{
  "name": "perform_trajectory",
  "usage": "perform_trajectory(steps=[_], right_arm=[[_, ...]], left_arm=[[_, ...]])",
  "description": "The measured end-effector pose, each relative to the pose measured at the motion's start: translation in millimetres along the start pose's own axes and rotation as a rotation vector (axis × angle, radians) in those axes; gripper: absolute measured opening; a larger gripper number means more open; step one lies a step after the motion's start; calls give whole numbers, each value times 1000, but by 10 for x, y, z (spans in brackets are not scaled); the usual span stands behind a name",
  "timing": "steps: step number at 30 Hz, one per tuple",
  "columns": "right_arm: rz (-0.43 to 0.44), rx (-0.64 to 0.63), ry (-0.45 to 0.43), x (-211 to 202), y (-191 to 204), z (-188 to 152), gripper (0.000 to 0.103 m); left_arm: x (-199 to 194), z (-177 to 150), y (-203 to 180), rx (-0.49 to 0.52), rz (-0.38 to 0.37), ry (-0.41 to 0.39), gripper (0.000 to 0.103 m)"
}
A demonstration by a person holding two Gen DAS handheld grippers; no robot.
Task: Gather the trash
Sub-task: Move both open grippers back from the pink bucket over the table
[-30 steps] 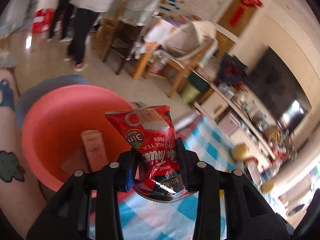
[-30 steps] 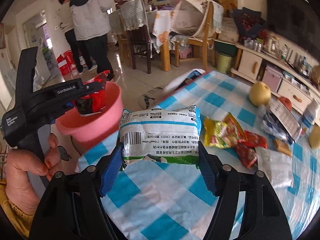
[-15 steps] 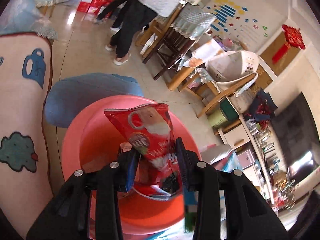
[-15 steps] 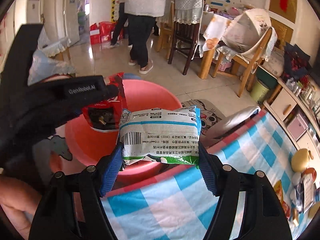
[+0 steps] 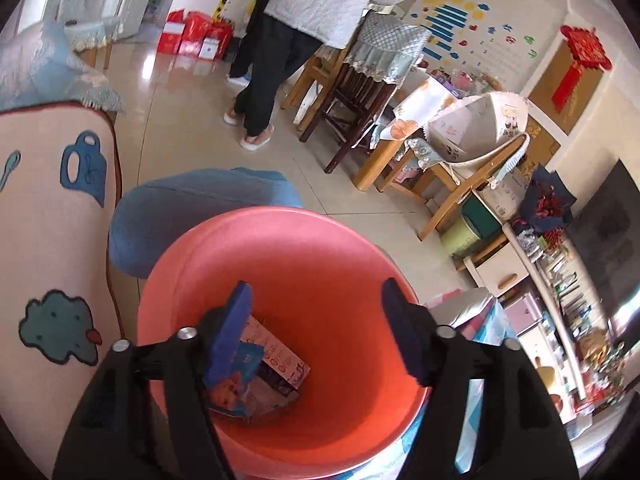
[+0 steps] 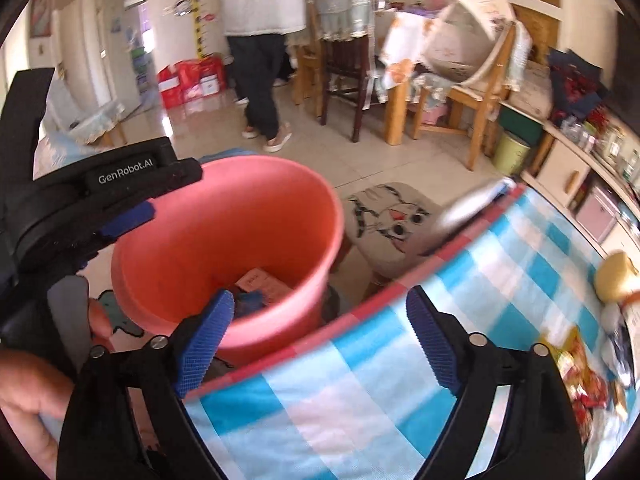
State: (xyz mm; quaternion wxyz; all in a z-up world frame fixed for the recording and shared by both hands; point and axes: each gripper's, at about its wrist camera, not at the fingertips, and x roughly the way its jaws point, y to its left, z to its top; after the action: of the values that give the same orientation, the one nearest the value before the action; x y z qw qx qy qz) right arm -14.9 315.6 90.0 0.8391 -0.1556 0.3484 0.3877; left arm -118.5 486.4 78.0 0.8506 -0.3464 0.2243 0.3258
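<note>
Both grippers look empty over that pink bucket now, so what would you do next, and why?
Probably swing the right gripper back over the blue-and-white checked tablecloth toward the loose snack wrappers near its far edge. Both grippers have just been opening and nothing sits between their pads; the left gripper hangs over the pink plastic bucket, which already holds packets, while trash remains on the table.

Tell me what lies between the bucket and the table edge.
A stool with a cat-print cushion stands between the bucket and the table edge, at the far side; the right wrist view shows it.
</note>
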Motion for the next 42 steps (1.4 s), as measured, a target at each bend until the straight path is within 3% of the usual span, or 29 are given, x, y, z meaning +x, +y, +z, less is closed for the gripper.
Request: perform_trajectory(steps=[7,19,24,31,36,42], right_arm=[[-89,100,-34,-426,-338,-326,90],[-169,201,-51,-1045,-801,-953,90],[-193,241,-61,-1236,-935,-1149,90],[-208,296,-90,-1447,-1106,-1394,93],[-205,332,-127,-1595,-1212,-1531,94],[-221,346,-193,-1795,-1314,-1627,96]], left_arm=[[-59,-130,-228,89,-56,-14,80],[-302,-519,-726,256,-260,-121,90],[-357,-671,-940,345,-315,-106,91],[-400,-856,-1223,483,-293,-65,91],[-414,-950,-1312,533,-282,-23,91],[-497,-1080,-1414,595,-283,-27,91]])
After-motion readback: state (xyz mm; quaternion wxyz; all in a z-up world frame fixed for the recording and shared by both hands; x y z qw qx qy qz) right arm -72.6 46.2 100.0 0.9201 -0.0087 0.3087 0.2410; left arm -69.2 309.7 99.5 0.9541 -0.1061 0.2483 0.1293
